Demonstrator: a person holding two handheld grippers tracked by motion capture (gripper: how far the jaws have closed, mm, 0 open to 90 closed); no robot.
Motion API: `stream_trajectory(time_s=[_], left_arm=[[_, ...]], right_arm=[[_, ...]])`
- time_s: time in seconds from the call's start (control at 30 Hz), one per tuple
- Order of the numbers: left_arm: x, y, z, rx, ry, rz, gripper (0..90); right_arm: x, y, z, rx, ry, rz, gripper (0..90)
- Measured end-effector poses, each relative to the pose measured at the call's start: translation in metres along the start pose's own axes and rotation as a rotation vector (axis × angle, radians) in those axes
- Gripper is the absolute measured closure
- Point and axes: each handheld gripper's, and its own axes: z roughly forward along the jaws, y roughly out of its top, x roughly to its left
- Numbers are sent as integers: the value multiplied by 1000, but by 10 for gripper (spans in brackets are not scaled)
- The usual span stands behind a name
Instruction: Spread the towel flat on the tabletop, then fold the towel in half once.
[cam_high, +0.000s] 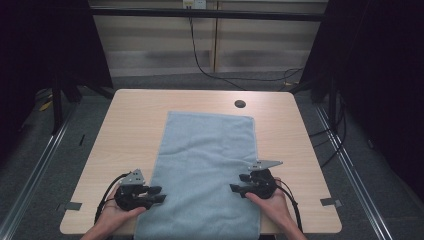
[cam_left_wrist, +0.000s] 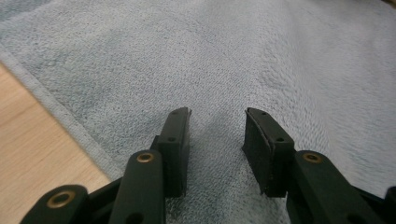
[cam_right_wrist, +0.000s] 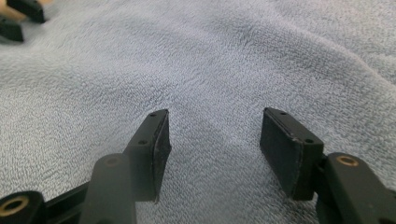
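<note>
A pale blue towel (cam_high: 205, 165) lies flat along the worktop (cam_high: 130, 125). The left claw (cam_high: 159, 194) and right claw (cam_high: 236, 183) rest low over its near corners, jaws apart, apparently gripping nothing.

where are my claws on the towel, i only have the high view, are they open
Observer: The left gripper view shows the left claw open, with bare towel between its jaws.
Operator: and the right one
Observer: The right claw is open too, its jaws spread wider, gripping nothing.
Operator: any folds near it
Observer: The right gripper view shows soft ripples in the pile ahead, and the left claw's tips at the upper left corner.
</note>
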Motion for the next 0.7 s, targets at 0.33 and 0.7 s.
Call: stream_trajectory(time_s=[0.33, 0.7], left_arm=[[-11, -3, -7, 40, -42, -10, 576], [57, 67, 13, -54, 48, -68, 544]], right_arm=[[12, -9, -11, 27, 42, -4, 402], [-32, 39, -2, -77, -38, 35, 503]])
